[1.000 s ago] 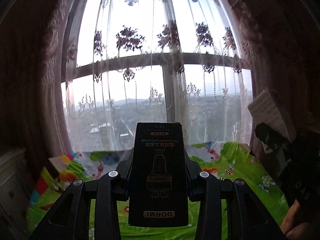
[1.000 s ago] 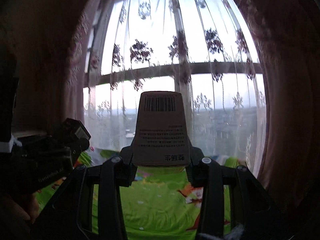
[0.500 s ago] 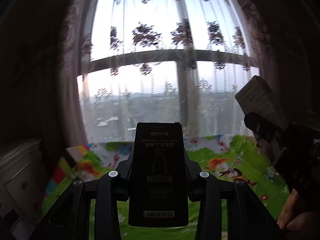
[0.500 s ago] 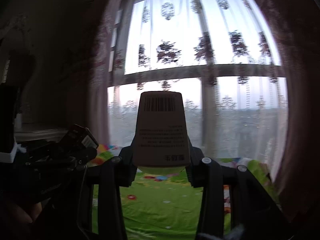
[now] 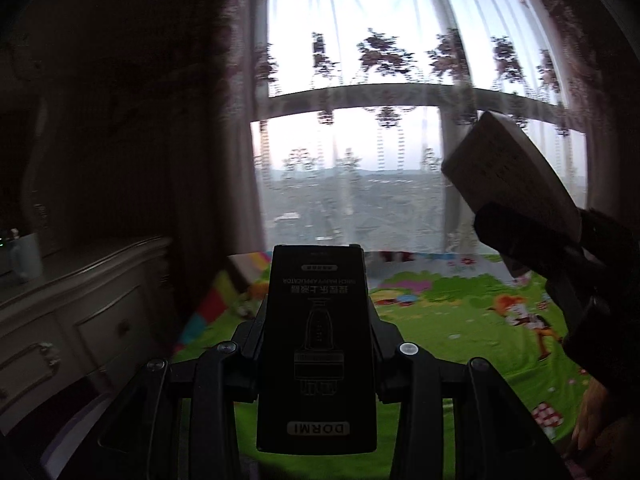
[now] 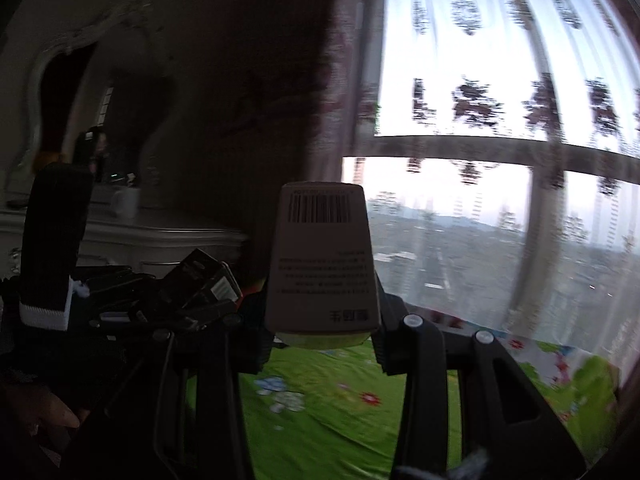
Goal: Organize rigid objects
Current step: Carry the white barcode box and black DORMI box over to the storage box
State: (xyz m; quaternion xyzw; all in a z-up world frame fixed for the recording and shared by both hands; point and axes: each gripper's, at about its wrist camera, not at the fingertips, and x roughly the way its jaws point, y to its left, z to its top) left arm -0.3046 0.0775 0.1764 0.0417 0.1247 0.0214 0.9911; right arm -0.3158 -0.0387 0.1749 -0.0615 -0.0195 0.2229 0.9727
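Note:
My left gripper (image 5: 318,344) is shut on a black DORMI box (image 5: 318,344), held upright in the air above a green play mat (image 5: 460,332). My right gripper (image 6: 322,308) is shut on a pale box with a barcode (image 6: 322,256), also held up in the air. In the left wrist view the pale box (image 5: 508,176) shows at the right in the other gripper. In the right wrist view the black box (image 6: 204,276) shows at the left, end on.
A white dresser with drawers (image 5: 76,312) stands at the left; a white cup (image 6: 126,202) sits on its top under a mirror (image 6: 80,120). A window with lace curtains (image 5: 400,80) fills the far wall. The cartoon play mat (image 6: 320,396) covers the floor.
Both grippers have swung to the left with their boxes still held. The window has slid right in both views, and the dresser and mirror have come into view.

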